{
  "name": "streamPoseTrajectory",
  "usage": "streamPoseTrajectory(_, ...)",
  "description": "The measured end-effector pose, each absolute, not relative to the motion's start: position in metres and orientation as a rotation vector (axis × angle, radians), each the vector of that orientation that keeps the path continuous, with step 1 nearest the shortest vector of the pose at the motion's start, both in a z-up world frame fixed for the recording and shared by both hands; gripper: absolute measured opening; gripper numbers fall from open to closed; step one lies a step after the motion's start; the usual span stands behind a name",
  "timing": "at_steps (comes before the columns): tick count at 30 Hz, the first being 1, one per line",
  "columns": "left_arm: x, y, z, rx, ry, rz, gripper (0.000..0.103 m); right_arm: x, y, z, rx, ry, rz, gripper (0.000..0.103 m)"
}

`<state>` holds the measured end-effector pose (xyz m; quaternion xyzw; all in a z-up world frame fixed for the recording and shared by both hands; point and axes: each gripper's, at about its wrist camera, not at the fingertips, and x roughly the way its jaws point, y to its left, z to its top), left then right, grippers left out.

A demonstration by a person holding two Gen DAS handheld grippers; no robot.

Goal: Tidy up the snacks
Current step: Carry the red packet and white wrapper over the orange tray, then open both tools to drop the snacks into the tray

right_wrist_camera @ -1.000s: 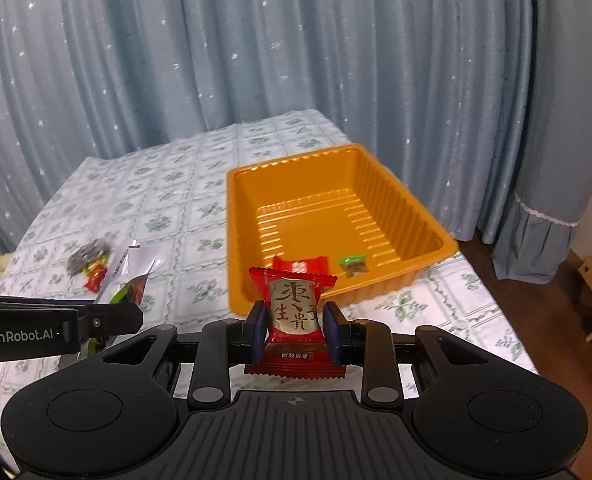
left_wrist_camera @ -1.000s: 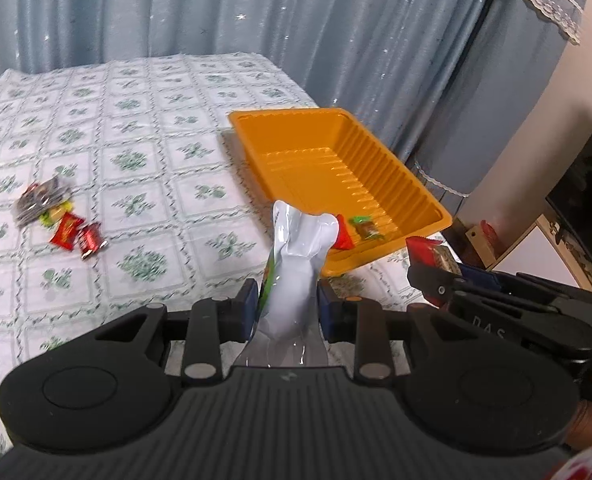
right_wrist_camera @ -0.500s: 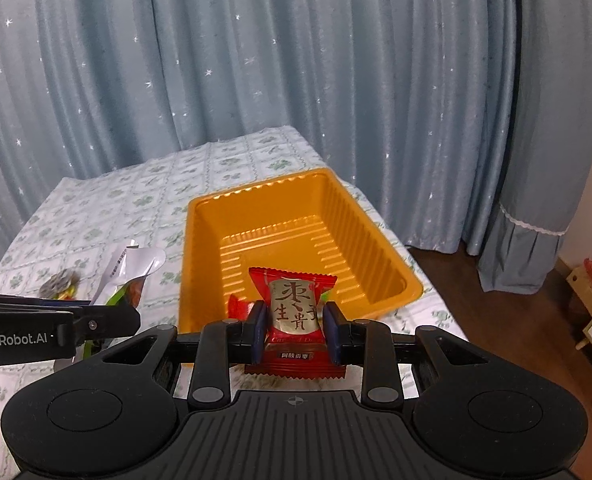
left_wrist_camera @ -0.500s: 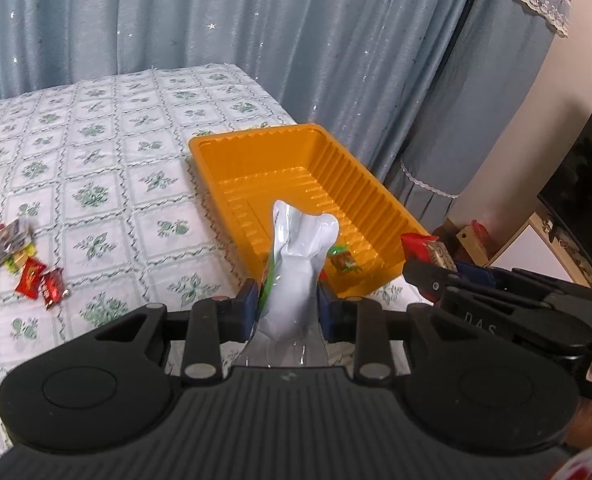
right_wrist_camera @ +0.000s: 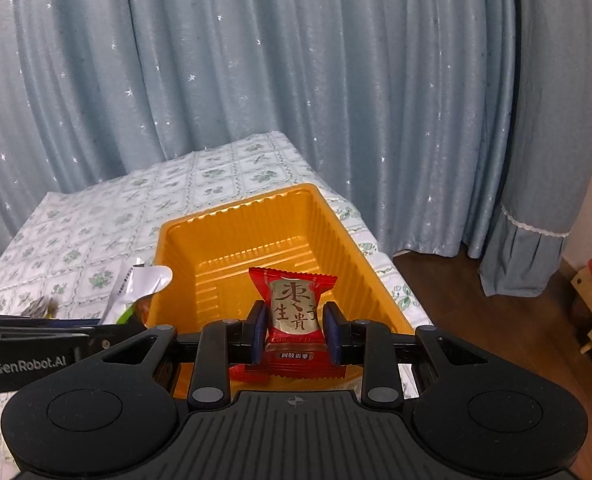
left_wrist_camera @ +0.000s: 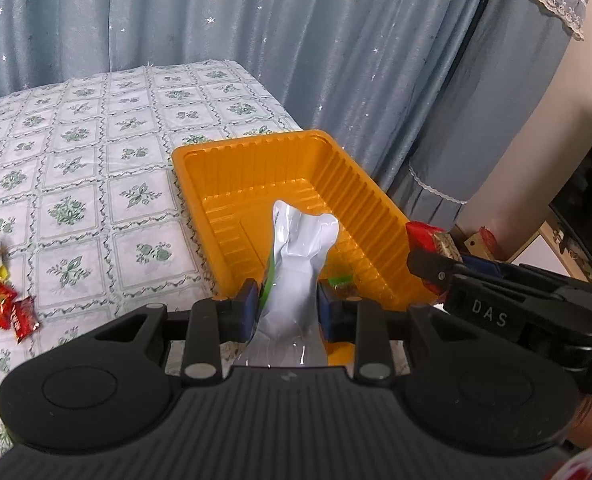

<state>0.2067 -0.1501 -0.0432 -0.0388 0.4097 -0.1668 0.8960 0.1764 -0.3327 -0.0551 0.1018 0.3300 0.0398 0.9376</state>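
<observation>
- Left wrist view: the left gripper (left_wrist_camera: 288,308), at lower centre of the frame, is clamped on a silver-white snack pouch (left_wrist_camera: 301,264) that stands up between its jaws, in front of the near end of an orange tray (left_wrist_camera: 375,200).
- Right wrist view: the right gripper (right_wrist_camera: 294,334), at lower centre, pinches a red date candy packet (right_wrist_camera: 294,304) with a gold label, held over the near end of the same tray (right_wrist_camera: 335,224).
- Progress, as a judgement: the job looks partly done. A green-wrapped sweet (left_wrist_camera: 340,279) lies inside the tray at its near end; other contents are hidden behind the pouch. Both held snacks have yet to be dropped in.
- Still to collect: a small cluster of loose snacks (left_wrist_camera: 0,288), red and yellow wrappers among them, sits at the left edge of the left wrist frame on the floral tablecloth (left_wrist_camera: 96,160), well apart from the tray.
- Surroundings: blue star-patterned curtains (right_wrist_camera: 256,80) fill the upper frame, and wooden floor (right_wrist_camera: 495,320) shows at lower right in the right wrist view.
- Obstacles: the two grippers sit close side by side at the tray's near end, so they could bump on release. The tray lies near the table's right edge.
</observation>
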Motion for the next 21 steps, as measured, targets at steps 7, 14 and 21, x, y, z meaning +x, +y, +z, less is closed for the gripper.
streamPoseTrajectory(7, 0.224, -0.162, -0.048, -0.075, 0.851, -0.358, 0.028, 0.189, -0.338, -0.060, 0.222, 0.683, 0.075, 0.031)
streamPoseTrajectory(14, 0.241, -0.164, -0.053, -0.105, 0.849, -0.360, 0.028, 0.196, -0.343, -0.066, 0.238, 0.689, 0.061, 0.031)
streamPoseTrajectory(21, 0.247, -0.161, -0.056, -0.108, 0.837, -0.366, 0.037, 0.196, -0.342, -0.067, 0.242, 0.690, 0.063, 0.031)
